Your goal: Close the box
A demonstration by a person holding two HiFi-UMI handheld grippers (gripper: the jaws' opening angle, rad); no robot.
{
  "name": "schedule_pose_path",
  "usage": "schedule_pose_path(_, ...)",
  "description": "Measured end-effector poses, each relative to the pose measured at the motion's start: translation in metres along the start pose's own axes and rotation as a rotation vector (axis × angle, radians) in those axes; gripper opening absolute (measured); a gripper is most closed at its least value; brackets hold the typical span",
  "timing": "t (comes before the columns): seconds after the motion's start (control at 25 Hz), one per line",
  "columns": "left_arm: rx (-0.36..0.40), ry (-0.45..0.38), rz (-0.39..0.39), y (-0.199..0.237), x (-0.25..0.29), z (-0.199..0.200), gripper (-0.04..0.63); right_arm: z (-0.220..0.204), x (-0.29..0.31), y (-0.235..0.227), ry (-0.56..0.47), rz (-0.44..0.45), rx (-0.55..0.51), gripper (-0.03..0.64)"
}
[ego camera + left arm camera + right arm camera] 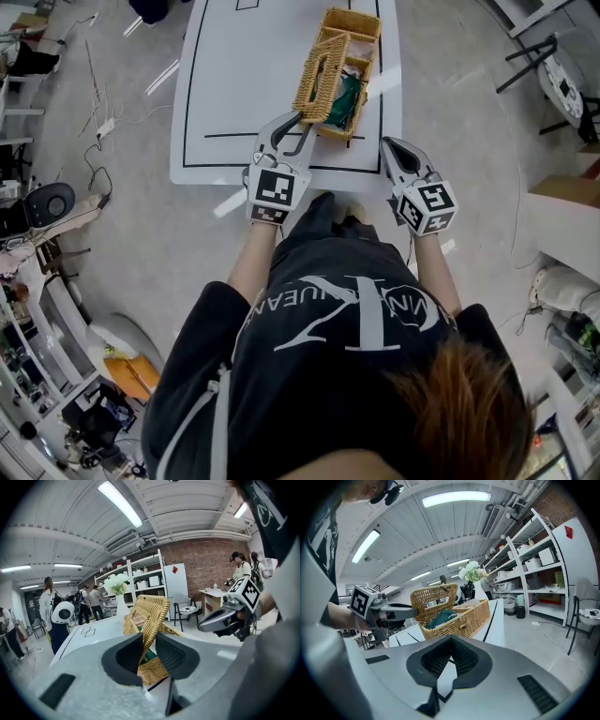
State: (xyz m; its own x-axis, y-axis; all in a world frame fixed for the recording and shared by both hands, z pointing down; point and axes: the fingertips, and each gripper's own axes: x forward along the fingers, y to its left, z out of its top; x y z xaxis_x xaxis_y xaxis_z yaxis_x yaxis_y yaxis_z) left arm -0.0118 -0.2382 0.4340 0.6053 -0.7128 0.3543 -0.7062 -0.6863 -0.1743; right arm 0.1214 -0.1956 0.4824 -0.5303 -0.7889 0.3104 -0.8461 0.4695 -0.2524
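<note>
Table (225,94): box (364,24) holds green cloth (349,98); left gripper (302,120) clamps lid (319,80), right gripper (388,145) closed

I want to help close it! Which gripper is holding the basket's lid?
The left gripper: its jaws pinch the wicker lid. The right gripper is shut on nothing, clear of the basket.

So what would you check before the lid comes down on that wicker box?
1. Grip of left claw on lid: ok, rim pinched.
2. Position of lid: ok, standing upright, free to swing down.
3. Whether green cloth is tucked below the rim: cannot tell.
4. Whether right claw is clear of the lid's path: ok, shut, empty, short of the wicker box.
5. Box fully on the table: ok.
</note>
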Motion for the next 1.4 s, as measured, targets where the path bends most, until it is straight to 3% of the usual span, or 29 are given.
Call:
schedule_pose_path(0.24, 0.058, 0.029, -0.013, -0.008, 0.005, -0.004, 0.100, 0.000, -0.004, -0.003, -0.004, -0.008, 0.013, -0.002)
schedule_pose_path(0.52, 0.207, 0.106, -0.020, -0.021, 0.012, -0.017, 0.109, -0.003, -0.008, -0.006, -0.010, -0.025, 0.024, -0.002)
schedule_pose_path(1.04, 0.374, 0.189, -0.002, -0.030, 0.020, -0.028, 0.117, -0.010, -0.019, -0.013, -0.014, -0.057, 0.047, -0.002)
schedule_pose_path(1.4, 0.418, 0.219, 0.011, -0.032, 0.020, -0.027, 0.117, -0.013, -0.022, -0.011, -0.010, -0.063, 0.053, -0.002)
